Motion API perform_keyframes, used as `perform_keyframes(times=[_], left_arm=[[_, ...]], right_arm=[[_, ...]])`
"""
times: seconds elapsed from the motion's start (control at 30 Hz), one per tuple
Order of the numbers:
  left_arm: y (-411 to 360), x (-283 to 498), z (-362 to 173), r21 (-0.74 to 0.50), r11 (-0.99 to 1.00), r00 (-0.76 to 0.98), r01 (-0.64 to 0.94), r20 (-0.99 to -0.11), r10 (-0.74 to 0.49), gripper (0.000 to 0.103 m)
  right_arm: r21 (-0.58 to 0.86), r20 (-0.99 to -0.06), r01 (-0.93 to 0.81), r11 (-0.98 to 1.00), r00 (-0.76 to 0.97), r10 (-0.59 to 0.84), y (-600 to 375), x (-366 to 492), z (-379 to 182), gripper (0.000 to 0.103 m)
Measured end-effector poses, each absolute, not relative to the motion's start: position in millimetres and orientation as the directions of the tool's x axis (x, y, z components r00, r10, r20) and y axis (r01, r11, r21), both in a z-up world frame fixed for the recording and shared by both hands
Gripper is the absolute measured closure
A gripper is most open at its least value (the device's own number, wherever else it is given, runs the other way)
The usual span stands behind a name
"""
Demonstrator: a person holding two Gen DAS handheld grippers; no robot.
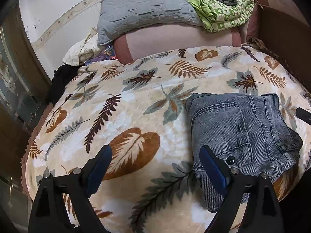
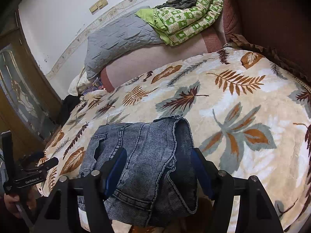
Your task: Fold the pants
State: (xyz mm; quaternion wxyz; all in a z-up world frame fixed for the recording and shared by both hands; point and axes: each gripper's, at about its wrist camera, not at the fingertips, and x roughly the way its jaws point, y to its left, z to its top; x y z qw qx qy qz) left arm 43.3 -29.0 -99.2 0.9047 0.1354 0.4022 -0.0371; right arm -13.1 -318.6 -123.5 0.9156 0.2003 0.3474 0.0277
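Observation:
The pants (image 1: 239, 134) are grey-blue jeans folded into a thick bundle, lying near the front edge of the leaf-print blanket (image 1: 136, 104). My left gripper (image 1: 155, 155) stands open over the blanket just left of the bundle, nothing between its fingers; its right finger (image 1: 211, 167) overlaps the jeans' left edge. In the right wrist view the jeans (image 2: 147, 145) fill the gap of my right gripper (image 2: 158, 156), which is shut on the bundle's near part, cloth bulging up over its crossbar. A hand (image 2: 11, 200) holds the left gripper (image 2: 44, 159) at the left.
A grey quilted pillow (image 1: 143, 13) and a green patterned quilt (image 1: 223, 9) with a dark garment on it lie at the far end. A wooden door with glass (image 2: 23, 89) stands at the left, brown upholstery (image 2: 272, 19) at the right. Black cloth (image 1: 60, 79) hangs by the bed's left edge.

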Motion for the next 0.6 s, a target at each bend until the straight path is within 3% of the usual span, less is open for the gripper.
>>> perform_keyframes(times=[0.6], left_arm=[[-27.4, 47.6, -107.0, 0.218, 0.962, 0.66, 0.164, -0.749, 0.057, 0.012]], right_arm=[[0.39, -0.629, 0.088, 0.917, 0.753, 0.195, -318.5, -10.8, -125.3, 0.031]])
